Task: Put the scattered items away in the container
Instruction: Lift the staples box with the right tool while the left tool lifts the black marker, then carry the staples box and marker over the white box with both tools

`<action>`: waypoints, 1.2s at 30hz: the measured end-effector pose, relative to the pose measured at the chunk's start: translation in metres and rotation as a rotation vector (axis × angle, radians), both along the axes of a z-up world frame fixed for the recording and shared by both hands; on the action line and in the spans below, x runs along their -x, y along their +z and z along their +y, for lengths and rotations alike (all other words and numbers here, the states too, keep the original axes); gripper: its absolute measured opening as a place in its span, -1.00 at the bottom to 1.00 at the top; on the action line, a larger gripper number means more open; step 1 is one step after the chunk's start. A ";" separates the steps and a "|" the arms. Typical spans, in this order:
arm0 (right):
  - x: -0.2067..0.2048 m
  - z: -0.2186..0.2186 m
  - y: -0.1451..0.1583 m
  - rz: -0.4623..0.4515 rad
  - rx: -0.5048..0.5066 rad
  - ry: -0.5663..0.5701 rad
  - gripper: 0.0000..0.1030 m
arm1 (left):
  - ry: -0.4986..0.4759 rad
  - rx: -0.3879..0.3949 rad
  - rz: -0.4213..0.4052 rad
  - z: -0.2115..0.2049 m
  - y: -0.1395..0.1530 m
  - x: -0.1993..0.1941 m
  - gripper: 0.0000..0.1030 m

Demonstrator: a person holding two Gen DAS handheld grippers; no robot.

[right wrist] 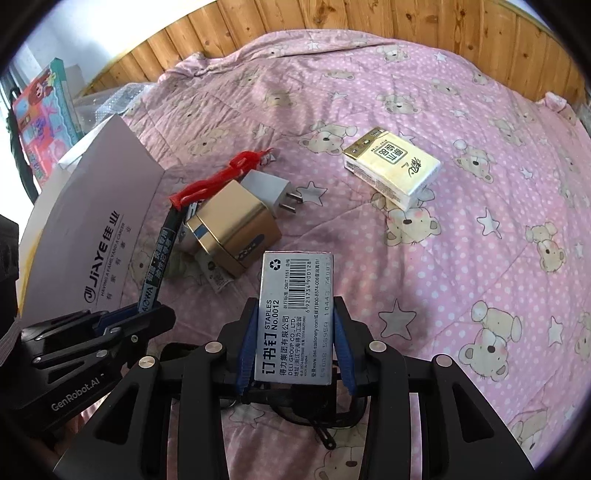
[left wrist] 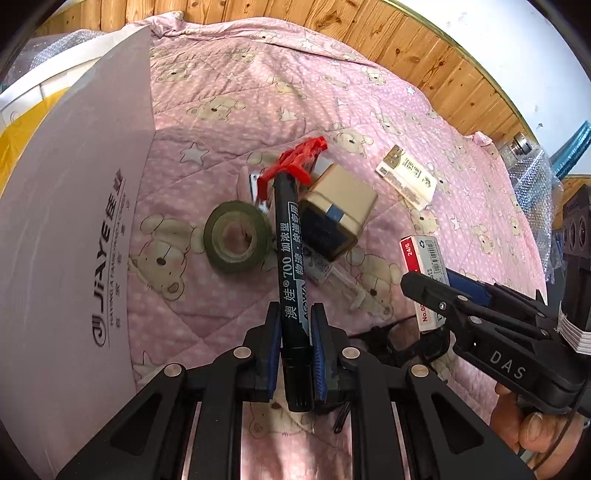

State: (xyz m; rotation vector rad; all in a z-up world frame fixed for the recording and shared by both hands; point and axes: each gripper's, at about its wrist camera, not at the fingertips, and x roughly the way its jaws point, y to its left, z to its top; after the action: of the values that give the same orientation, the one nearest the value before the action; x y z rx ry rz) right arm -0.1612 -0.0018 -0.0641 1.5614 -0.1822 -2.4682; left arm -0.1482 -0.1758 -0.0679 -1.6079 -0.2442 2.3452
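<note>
My left gripper [left wrist: 293,325] is shut on a black marker pen [left wrist: 290,258], which points away over the pile. My right gripper [right wrist: 297,306] is shut on a grey staples box [right wrist: 295,295], held above the pink quilt. Both also show in the other view: the right gripper [left wrist: 421,286] with the staples box [left wrist: 421,258], the left gripper [right wrist: 147,314] with the marker [right wrist: 164,240]. The white JiAYE box [left wrist: 74,221] stands at the left. Still lying on the quilt are a green tape roll [left wrist: 236,236], a gold box [right wrist: 236,229], a white charger plug [right wrist: 269,192], a red clip [right wrist: 221,177] and a tissue pack [right wrist: 393,166].
A pink bear-print quilt [right wrist: 461,258] covers the bed, with a wooden wall panel [right wrist: 332,18] behind it. A black corded item [right wrist: 321,413] lies under my right gripper. Bubble wrap and a colourful toy box [right wrist: 44,110] sit beyond the white box. A hand [left wrist: 535,424] holds the right gripper.
</note>
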 end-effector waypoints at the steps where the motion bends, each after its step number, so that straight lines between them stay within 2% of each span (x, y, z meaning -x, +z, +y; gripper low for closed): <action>1: 0.000 0.001 -0.003 -0.008 -0.002 -0.004 -0.23 | 0.003 0.007 -0.018 -0.002 -0.003 0.000 -0.68; 3: 0.002 0.003 -0.011 -0.029 -0.008 -0.010 -0.22 | 0.008 0.021 -0.052 -0.006 -0.009 0.000 -0.67; 5: 0.004 0.005 -0.019 -0.046 -0.014 -0.013 -0.19 | -0.003 0.047 -0.051 -0.002 -0.012 0.002 -0.56; 9: 0.009 0.007 -0.028 -0.063 -0.007 -0.016 -0.11 | -0.006 0.042 -0.035 0.004 -0.012 0.013 -0.44; 11: 0.011 0.004 -0.029 -0.050 -0.012 0.001 0.05 | -0.028 0.057 -0.039 0.011 -0.017 0.022 -0.43; 13: 0.013 -0.003 -0.031 -0.034 -0.038 0.039 0.12 | -0.046 0.069 -0.029 0.017 -0.021 0.029 -0.43; 14: 0.013 -0.007 -0.031 -0.024 -0.061 0.059 0.11 | -0.051 0.078 -0.015 0.017 -0.020 0.029 -0.45; 15: 0.014 -0.008 -0.031 -0.022 -0.075 0.069 0.08 | -0.050 0.087 -0.013 0.016 -0.020 0.030 -0.55; 16: 0.014 -0.007 -0.031 -0.021 -0.079 0.067 -0.19 | -0.049 0.095 -0.011 0.016 -0.020 0.030 -0.67; 17: 0.013 -0.004 -0.030 -0.020 -0.080 0.064 -0.23 | -0.047 0.093 -0.010 0.014 -0.019 0.029 -0.69; 23: 0.008 0.018 -0.013 0.006 0.034 0.019 -0.24 | -0.027 0.063 0.001 0.006 -0.006 0.022 -0.73; 36: -0.010 0.009 0.017 0.041 0.086 0.055 -0.24 | -0.014 0.049 0.043 -0.004 0.025 -0.005 -0.73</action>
State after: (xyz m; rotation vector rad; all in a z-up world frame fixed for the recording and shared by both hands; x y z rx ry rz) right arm -0.1516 0.0073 -0.0468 1.4602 -0.2331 -2.4148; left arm -0.1432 -0.1800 -0.0429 -1.5747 -0.1669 2.3899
